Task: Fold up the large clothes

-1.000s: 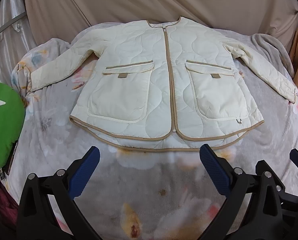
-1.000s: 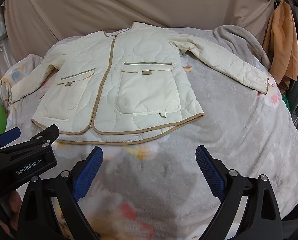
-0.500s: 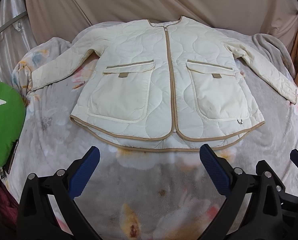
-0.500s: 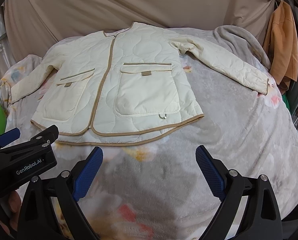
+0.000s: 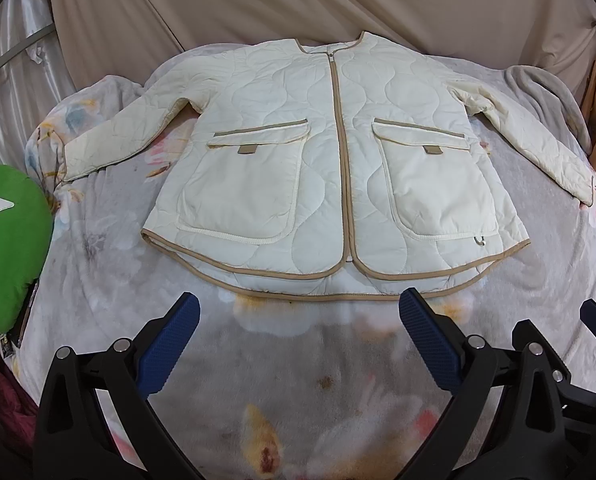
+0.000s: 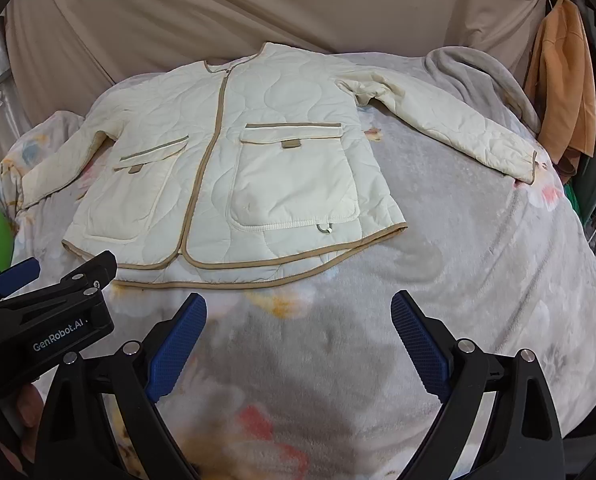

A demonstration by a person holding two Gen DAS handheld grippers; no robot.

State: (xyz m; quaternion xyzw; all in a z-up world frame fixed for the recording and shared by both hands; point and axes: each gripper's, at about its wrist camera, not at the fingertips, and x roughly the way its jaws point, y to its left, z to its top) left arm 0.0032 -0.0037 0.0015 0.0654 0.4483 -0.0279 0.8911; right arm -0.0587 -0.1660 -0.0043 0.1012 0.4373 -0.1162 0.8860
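A cream quilted jacket [image 5: 330, 168] with tan trim, two front pockets and a closed zip lies flat, front up, on the bed; it also shows in the right wrist view [image 6: 250, 176]. Both sleeves are spread out to the sides. My left gripper [image 5: 298, 320] is open and empty, held above the blanket just short of the jacket's hem. My right gripper [image 6: 298, 320] is open and empty, also short of the hem, toward the jacket's right half. The left gripper's body [image 6: 46, 312] shows at the left of the right wrist view.
A grey floral blanket [image 5: 298, 380] covers the bed. A green cushion [image 5: 10, 240] lies at the left edge. An orange garment [image 6: 562, 80] hangs at the right. A beige cloth [image 5: 298, 0] hangs behind the bed.
Both views have shifted very slightly; the jacket sits a touch lower and nearer in the frames. The jacket itself has not moved and both grippers stay open.
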